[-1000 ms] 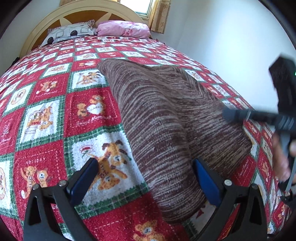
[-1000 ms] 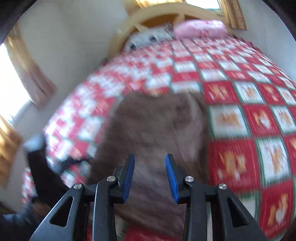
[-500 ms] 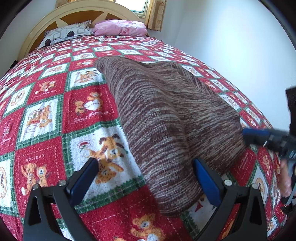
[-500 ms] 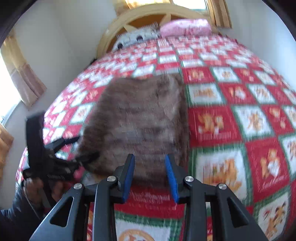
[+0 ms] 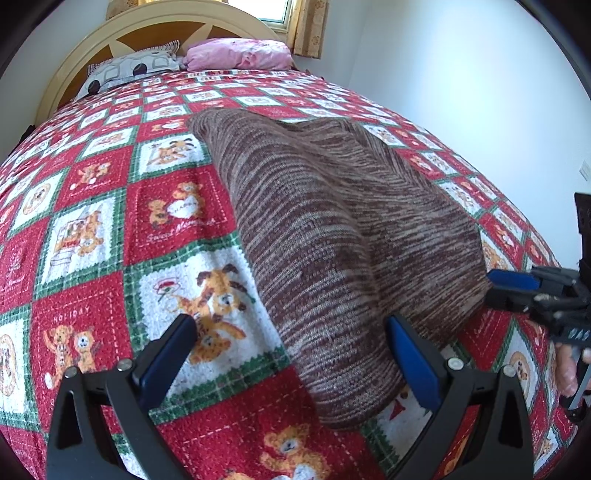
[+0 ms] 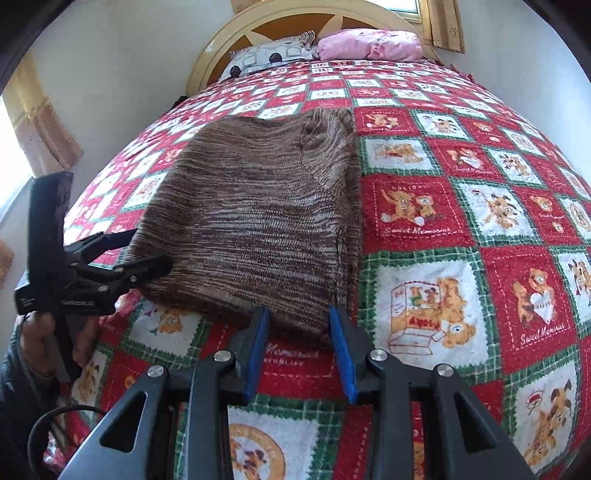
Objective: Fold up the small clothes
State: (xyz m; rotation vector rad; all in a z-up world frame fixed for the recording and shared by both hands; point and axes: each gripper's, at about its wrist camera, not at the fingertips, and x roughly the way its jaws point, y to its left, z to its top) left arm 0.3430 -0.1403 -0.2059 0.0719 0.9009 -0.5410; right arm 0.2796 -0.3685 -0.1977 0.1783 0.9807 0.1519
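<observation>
Left gripper [image 5: 291, 354] wide apart, holding nothing, poised over near corner of sweater [image 5: 332, 229]. Right gripper [image 6: 299, 347] part open, empty, at sweater's near edge. Sweater folded, flat on quilt [image 5: 92, 229] mid-bed. Beyond: patterned pillow [image 5: 133, 70], pink pillow [image 5: 236, 53], headboard [image 5: 122, 22].

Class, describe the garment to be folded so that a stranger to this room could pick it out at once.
Start at the bed under its red, green and white teddy-bear quilt. On the near half lies a sweater, already folded into a rough rectangle. It is the only plain knit there, streaked brown and cream, unlike the pink pillow and grey pillow at the headboard.
</observation>
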